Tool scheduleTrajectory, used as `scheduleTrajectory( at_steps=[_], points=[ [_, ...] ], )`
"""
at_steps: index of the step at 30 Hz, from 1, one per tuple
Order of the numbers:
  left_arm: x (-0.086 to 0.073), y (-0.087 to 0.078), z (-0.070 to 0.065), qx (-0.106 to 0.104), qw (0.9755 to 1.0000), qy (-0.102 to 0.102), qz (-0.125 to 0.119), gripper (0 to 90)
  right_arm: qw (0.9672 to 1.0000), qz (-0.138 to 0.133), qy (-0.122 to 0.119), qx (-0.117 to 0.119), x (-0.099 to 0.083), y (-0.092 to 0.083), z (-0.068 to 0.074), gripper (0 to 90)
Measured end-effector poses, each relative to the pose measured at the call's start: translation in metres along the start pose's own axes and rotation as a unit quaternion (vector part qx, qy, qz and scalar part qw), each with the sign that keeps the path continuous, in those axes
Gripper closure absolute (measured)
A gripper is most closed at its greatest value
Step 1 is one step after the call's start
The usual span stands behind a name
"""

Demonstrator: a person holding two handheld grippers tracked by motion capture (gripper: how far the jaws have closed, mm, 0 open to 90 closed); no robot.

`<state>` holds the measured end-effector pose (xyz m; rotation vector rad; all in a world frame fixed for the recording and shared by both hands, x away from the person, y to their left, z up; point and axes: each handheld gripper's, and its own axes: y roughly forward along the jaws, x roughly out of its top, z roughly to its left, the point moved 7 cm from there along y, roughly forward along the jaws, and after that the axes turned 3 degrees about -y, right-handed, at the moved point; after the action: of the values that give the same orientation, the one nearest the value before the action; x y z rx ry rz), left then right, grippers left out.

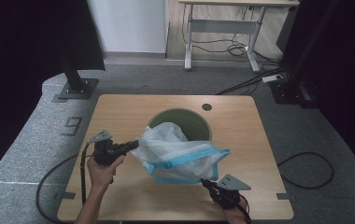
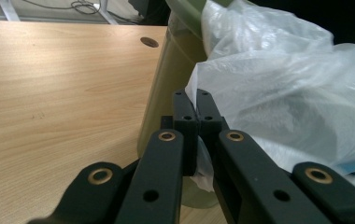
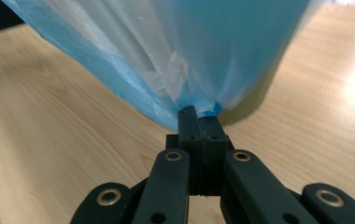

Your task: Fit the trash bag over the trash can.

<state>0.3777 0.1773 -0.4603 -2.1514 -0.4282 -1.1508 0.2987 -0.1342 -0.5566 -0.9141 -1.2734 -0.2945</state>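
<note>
Both tongs are pinching film: my left tongs (image 1: pixel 136 144) have their jaws pressed together on the white edge of the thin translucent plastic bin bag with the pale blue rim (image 1: pixel 180 151), and in the left gripper view that pinch (image 2: pixel 195 122) sits just beside the wall of the round olive-green waste bin (image 2: pixel 166 88). My right tongs (image 1: pixel 205 183) are clamped on a gathered bit of the blue rim, seen bunched above the jaws in the right gripper view (image 3: pixel 199 116). The bag hangs stretched between the two grips, draped over the near side of the bin (image 1: pixel 199 122), which stands on the light wooden worktop (image 1: pixel 119 112). I judge the step in hand is getting the bag's mouth over the bin rim. To do it well I would keep both pinches firm, hold the rim taut and spread wide, lift it clear of the near lip, and lower evenly. Thin film could tear or slip, so I would pull gently.
</note>
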Motion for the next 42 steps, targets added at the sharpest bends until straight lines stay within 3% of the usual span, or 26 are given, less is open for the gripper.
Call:
scheduleTrajectory(
  at_steps=[5,7,9,12,16,18,21,26,29,36,40,42],
  points=[
    [-0.001,0.002,0.000,0.001,1.0000,0.000,-0.001,89.5,1.0000,0.008,0.004,0.002,-0.005,-0.001,-0.005,87.3],
    [-0.002,0.002,-0.001,-0.001,1.0000,0.001,-0.002,89.5,1.0000,-0.003,-0.006,0.007,-0.004,-0.010,-0.002,67.9],
    [-0.003,0.001,-0.001,-0.004,1.0000,0.004,-0.002,89.4,0.9998,-0.019,-0.006,0.001,-0.004,-0.025,0.002,55.5],
    [-0.002,0.001,-0.001,-0.005,1.0000,0.003,-0.003,89.4,0.9993,-0.034,0.010,-0.010,-0.005,-0.048,0.000,46.6],
    [-0.002,-0.001,-0.002,-0.006,0.9999,0.009,0.001,89.4,0.9938,-0.085,0.067,-0.025,0.007,-0.085,-0.014,38.6],
    [-0.002,-0.002,-0.002,-0.006,0.9999,0.010,0.000,89.3,0.9885,-0.117,0.089,-0.036,0.022,-0.103,-0.024,37.9],
    [-0.001,-0.005,-0.003,-0.007,0.9999,0.010,-0.001,89.3,0.9864,-0.134,0.081,-0.053,0.045,-0.116,-0.034,38.8],
    [0.002,-0.007,-0.003,-0.010,0.9999,0.011,-0.004,89.3,0.9902,-0.124,0.017,-0.061,0.080,-0.112,-0.042,39.7],
    [0.005,-0.008,-0.004,-0.010,0.9999,0.011,-0.005,89.3,0.9934,-0.099,-0.015,-0.056,0.094,-0.094,-0.047,37.0],
    [0.009,-0.008,-0.004,-0.008,0.9999,0.014,-0.005,89.3,0.9968,-0.057,-0.044,-0.033,0.104,-0.060,-0.058,35.5],
    [0.010,-0.008,-0.005,-0.007,0.9999,0.014,-0.004,89.3,0.9957,-0.083,-0.035,-0.024,0.115,-0.065,-0.063,36.8],
    [0.010,-0.008,-0.005,-0.007,0.9999,0.013,-0.004,89.3,0.9951,-0.081,-0.046,-0.032,0.117,-0.067,-0.064,36.9]
  ],
)
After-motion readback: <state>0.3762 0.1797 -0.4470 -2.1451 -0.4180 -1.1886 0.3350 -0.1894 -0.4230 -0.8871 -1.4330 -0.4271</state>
